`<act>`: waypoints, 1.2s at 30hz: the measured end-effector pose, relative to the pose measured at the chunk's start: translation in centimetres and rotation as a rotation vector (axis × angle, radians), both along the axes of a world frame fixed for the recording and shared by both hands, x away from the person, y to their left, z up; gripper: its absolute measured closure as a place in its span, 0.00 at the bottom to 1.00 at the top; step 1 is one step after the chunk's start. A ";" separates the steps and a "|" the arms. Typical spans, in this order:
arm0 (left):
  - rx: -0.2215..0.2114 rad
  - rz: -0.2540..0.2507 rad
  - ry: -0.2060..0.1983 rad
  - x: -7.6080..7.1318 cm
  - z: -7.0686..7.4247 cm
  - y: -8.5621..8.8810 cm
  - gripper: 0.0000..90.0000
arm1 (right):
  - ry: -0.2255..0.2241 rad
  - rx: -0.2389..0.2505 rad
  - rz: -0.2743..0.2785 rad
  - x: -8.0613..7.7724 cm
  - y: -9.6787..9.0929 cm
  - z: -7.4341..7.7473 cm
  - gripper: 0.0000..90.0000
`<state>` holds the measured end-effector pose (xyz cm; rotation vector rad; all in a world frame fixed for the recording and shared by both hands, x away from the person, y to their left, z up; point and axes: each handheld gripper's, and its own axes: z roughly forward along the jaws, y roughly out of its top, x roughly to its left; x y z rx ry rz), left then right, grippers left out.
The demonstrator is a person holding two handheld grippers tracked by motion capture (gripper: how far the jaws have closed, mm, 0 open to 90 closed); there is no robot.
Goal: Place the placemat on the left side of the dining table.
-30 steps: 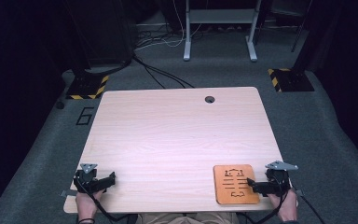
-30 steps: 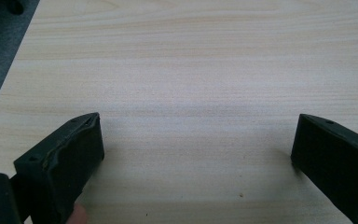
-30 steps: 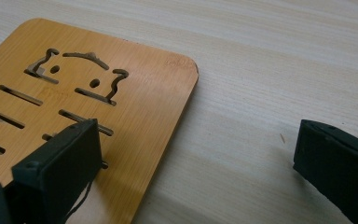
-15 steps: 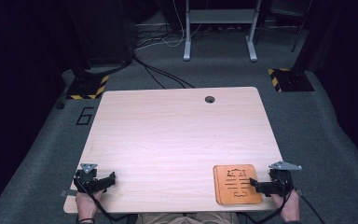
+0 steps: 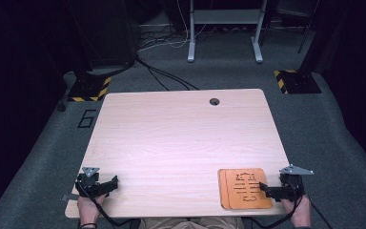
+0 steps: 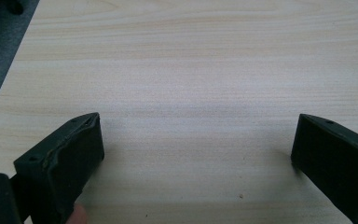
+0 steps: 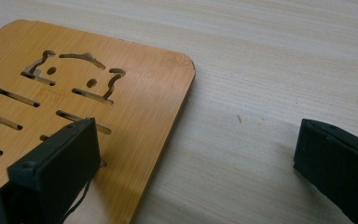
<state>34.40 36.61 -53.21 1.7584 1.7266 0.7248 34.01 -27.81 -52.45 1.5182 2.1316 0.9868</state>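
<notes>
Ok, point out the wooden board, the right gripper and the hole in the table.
wooden board (image 5: pixel 244 189), high view, its slotted middle.
right gripper (image 5: pixel 263 189), high view, between its fingertips.
hole in the table (image 5: pixel 214 101), high view, its centre.

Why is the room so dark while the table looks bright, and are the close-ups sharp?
High view: light falls on the table; the floor around it fades to black. Right gripper view: the bamboo board is sharp and throws a soft shadow; the near jaws are slightly blurred. Left gripper view: a pale glare patch on the wood, soft shadows beside the jaws.
</notes>
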 end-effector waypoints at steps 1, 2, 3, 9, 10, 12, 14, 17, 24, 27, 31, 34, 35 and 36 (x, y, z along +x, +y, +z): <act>0.000 0.000 0.000 0.0 0.0 0.0 0.02 | 0.004 0.004 -0.003 0.0 0.0 0.0 0.00; 0.000 0.000 0.000 0.0 0.0 0.0 0.02 | 0.003 0.003 0.000 0.0 -0.1 0.0 0.00; 0.000 0.000 0.000 0.0 0.0 0.0 0.02 | 0.001 0.002 0.002 0.0 -0.1 0.0 0.00; 0.000 0.000 0.000 0.0 0.0 0.0 0.02 | 0.000 0.000 -0.004 0.0 -0.4 0.0 0.00; 0.000 0.000 0.000 0.0 0.0 0.0 0.02 | 0.001 -0.001 -0.004 0.0 -0.4 0.0 0.00; 0.000 0.000 0.000 0.0 0.0 0.0 0.02 | 0.002 0.001 -0.007 0.0 -0.5 0.0 0.00; 0.000 0.000 0.000 0.0 0.0 0.0 0.02 | 0.001 0.001 -0.011 0.0 -0.6 0.0 0.00; 0.000 0.000 0.000 0.0 0.0 0.0 0.02 | 0.001 -0.001 -0.014 0.0 -0.6 0.0 0.00; 0.001 -0.001 0.001 0.0 0.0 0.0 0.02 | 0.002 -0.006 -0.012 0.0 -0.9 0.0 0.00; 0.001 -0.002 0.001 0.0 0.0 0.0 0.02 | 0.002 -0.024 -0.026 0.0 -1.1 0.0 0.00; 0.002 -0.001 0.002 0.0 0.0 0.0 0.02 | 0.001 -0.027 -0.038 0.0 -1.3 0.0 0.00; -0.001 0.000 0.001 0.1 0.0 0.0 0.02 | 0.000 -0.027 -0.037 0.0 -1.3 0.0 0.00; -0.001 -0.004 0.004 0.1 0.1 -0.1 0.02 | -0.001 -0.027 -0.037 0.0 -1.3 0.0 0.00; 0.000 -0.006 0.004 0.0 0.1 -0.1 0.02 | -0.002 -0.026 -0.037 0.0 -1.3 0.0 0.00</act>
